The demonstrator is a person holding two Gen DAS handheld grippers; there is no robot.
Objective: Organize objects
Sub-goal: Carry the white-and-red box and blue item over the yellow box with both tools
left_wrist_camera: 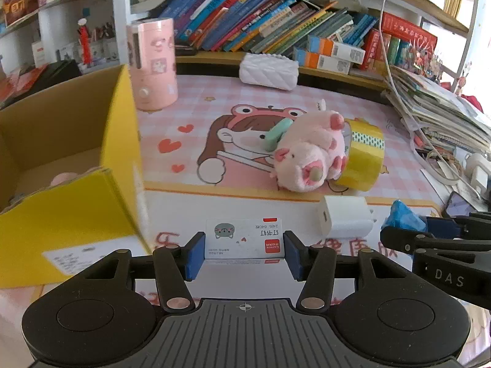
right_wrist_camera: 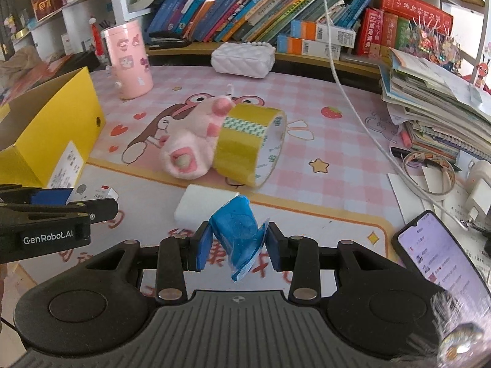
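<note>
My left gripper (left_wrist_camera: pixel 244 253) is shut on a small white staples box (left_wrist_camera: pixel 244 239) with a grey cat print, held above the desk mat beside the open yellow cardboard box (left_wrist_camera: pixel 119 141). My right gripper (right_wrist_camera: pixel 239 245) is shut on a crumpled blue packet (right_wrist_camera: pixel 241 230); the same blue packet (left_wrist_camera: pixel 402 214) shows at the right of the left wrist view. A pink plush pig (left_wrist_camera: pixel 310 153) lies mid-mat against a yellow tape roll (left_wrist_camera: pixel 365 153). A white charger block (left_wrist_camera: pixel 345 216) lies just in front of them.
A pink cylindrical tin (left_wrist_camera: pixel 153 64) and a white quilted pouch (left_wrist_camera: pixel 268 70) stand at the back below a shelf of books (left_wrist_camera: pixel 260 21). A paper stack (right_wrist_camera: pixel 435 101), a white cable (right_wrist_camera: pixel 353 101), a thin tape ring (right_wrist_camera: pixel 429 171) and a phone (right_wrist_camera: pixel 445 263) crowd the right side.
</note>
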